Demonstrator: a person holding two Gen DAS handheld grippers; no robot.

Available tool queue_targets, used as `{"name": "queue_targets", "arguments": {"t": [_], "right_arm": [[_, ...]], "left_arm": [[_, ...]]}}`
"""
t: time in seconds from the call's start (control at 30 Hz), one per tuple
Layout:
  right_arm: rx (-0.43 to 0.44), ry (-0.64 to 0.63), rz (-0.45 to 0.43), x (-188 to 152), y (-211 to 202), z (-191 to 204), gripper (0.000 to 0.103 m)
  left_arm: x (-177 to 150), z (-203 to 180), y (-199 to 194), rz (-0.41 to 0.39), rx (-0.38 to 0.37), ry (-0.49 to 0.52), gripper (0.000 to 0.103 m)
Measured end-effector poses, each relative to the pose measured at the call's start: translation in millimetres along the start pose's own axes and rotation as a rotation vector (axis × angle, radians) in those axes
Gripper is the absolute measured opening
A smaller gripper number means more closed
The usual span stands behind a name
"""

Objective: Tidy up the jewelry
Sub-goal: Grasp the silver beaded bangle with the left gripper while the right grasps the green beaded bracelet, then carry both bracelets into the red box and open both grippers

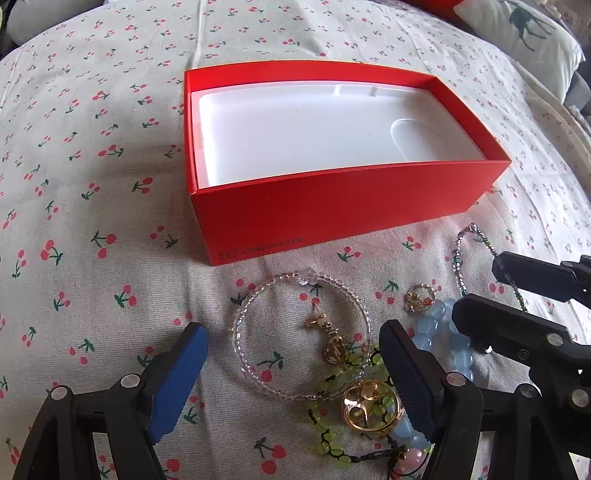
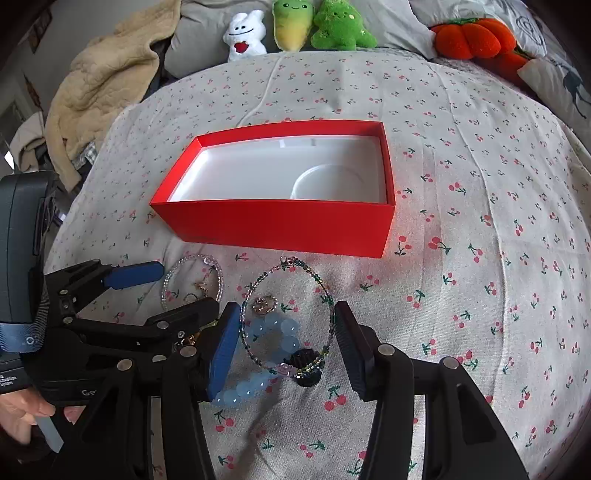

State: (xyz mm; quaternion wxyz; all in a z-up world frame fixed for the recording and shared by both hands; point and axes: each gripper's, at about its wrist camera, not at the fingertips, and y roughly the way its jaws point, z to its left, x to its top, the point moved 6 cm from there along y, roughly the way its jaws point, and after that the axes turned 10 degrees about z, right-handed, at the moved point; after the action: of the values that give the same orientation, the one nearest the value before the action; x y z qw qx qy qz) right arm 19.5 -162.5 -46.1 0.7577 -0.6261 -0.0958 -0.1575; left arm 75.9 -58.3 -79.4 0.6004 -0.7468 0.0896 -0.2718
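Note:
An open red box (image 1: 332, 206) (image 2: 280, 225) with a bare white insert lies on the cherry-print bedcover. In front of it lies jewelry: a clear bead bracelet (image 1: 243, 317) (image 2: 219, 275), a gold earring (image 1: 328, 325), a gold ring (image 1: 369, 406), a green bead string (image 1: 327, 448), a blue bead bracelet (image 1: 432, 332) (image 2: 284, 332), a small charm ring (image 1: 417, 297) (image 2: 263, 304) and a multicolour bead bracelet (image 1: 460, 262) (image 2: 325, 291). My left gripper (image 1: 293, 363) (image 2: 177, 295) is open around the clear bracelet. My right gripper (image 2: 284, 343) (image 1: 476, 291) is open around the multicolour and blue bracelets.
Plush toys (image 2: 295, 26) and an orange plush pumpkin (image 2: 472, 37) sit at the far edge of the bed. A beige blanket (image 2: 103, 77) is heaped at the back left. A pillow (image 1: 524, 37) lies at the back right.

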Motion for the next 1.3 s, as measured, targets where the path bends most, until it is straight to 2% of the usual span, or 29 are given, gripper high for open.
{"name": "queue_targets", "arguments": {"t": [0.23,0.3,0.33,0.37,0.57,0.63,1.0,1.3], "right_arm": [[0.005,0.033,-0.005,-3.0,-4.6,-11.1,0.054],[0.008,0.044,-0.002,-5.0,-4.0,-13.7,0.054],[0.009,0.047,0.0,-6.0,-3.9,-14.3,0.054],[0.008,0.051,0.003,-6.6,-3.9,-14.1,0.054],[0.011,0.067,0.005,-10.1,-5.2,-17.7,0.054],[0.01,0.067,0.006,-11.0,-6.0,-18.6,0.054],[0.024,0.076,-0.025,-4.0,-28.9,-19.3,0.054],[0.018,0.051,-0.049,22.5,-45.0,-14.8,0.054]], "left_arm": [[1.0,-10.6,9.9,0.026,0.089,0.025,0.082],[1.1,-10.6,9.1,0.02,0.102,0.021,0.077],[0.7,-11.0,8.2,0.013,0.107,0.026,0.07],[1.5,-14.0,8.1,0.004,0.105,0.033,0.063],[-4.7,-10.4,2.9,-0.021,0.094,0.049,0.06],[-5.5,-9.4,0.8,-0.025,0.095,0.05,0.055],[-7.2,3.7,-28.1,-0.066,0.047,-0.01,0.055],[15.1,6.3,-61.7,-0.135,0.024,-0.01,0.055]]}}
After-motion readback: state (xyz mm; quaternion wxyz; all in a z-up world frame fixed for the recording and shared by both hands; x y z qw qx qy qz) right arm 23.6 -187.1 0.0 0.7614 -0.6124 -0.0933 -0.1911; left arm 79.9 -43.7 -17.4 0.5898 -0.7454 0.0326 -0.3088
